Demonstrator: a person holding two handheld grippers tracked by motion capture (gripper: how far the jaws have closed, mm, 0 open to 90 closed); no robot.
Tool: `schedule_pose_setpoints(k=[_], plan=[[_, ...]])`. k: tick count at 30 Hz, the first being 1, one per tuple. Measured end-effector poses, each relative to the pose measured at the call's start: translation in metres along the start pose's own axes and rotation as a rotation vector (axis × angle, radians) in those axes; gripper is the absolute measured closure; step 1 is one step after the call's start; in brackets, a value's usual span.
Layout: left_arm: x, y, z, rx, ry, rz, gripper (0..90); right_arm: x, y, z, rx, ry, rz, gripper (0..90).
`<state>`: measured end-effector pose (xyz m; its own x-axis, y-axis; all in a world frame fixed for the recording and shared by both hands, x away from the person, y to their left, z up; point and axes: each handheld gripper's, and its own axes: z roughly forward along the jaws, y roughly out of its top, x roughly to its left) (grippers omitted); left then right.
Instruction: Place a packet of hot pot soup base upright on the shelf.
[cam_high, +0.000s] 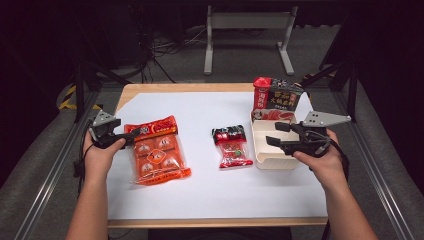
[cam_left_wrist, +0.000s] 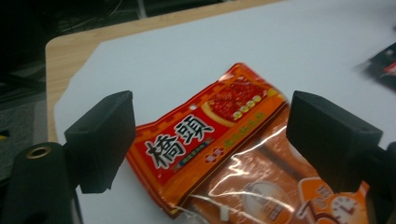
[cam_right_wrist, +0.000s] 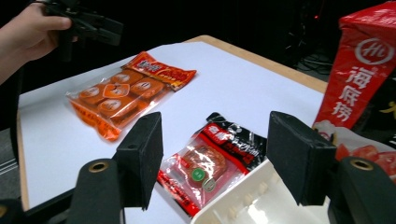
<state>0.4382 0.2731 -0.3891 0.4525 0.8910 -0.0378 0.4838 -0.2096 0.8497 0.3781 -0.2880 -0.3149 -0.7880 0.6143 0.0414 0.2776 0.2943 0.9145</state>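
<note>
My left tongs (cam_high: 134, 134) stand apart with nothing between them, hanging just over the printed header end of the orange packet (cam_high: 156, 151); I hold them there so they can straddle that flat sealed edge, the easiest part to pinch. The packet lies flat on the table (cam_high: 210, 197), its long axis running away from me, the header at the far end under my left tongs. My right tongs (cam_high: 272, 134) are also apart and empty, poised over the near rim of the cream tray (cam_high: 272, 162), with the small red-and-black sachet (cam_high: 231, 146) just beyond their tips, toward the left tongs.
</note>
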Motion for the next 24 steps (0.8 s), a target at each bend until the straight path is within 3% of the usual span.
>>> schedule_pose_setpoints(k=[2,5,8,10,12,17,24], plan=[[0.006,-0.003,0.005,0.028,0.001,-0.005,19.9,0.003,0.001,-0.001,-0.002,0.01,-0.006,37.0],[0.008,-0.004,0.007,0.032,0.0,-0.003,20.2,0.006,0.002,-0.003,-0.011,0.018,-0.009,37.0],[0.012,-0.005,0.012,0.048,-0.02,-0.033,19.6,0.007,0.002,-0.005,-0.024,0.027,-0.005,37.0],[0.017,-0.007,0.014,0.061,-0.008,-0.026,21.6,0.008,0.001,-0.006,-0.021,0.023,-0.007,37.0],[0.021,-0.009,0.017,0.088,-0.022,-0.036,27.2,0.009,0.0,-0.007,-0.02,0.022,-0.008,37.0],[0.032,-0.016,0.028,0.148,-0.032,-0.062,30.7,0.012,-0.002,-0.009,-0.018,0.016,-0.01,36.8],[0.042,-0.025,0.04,0.149,-0.042,-0.128,31.2,0.014,-0.006,-0.011,-0.006,0.003,-0.01,36.4]])
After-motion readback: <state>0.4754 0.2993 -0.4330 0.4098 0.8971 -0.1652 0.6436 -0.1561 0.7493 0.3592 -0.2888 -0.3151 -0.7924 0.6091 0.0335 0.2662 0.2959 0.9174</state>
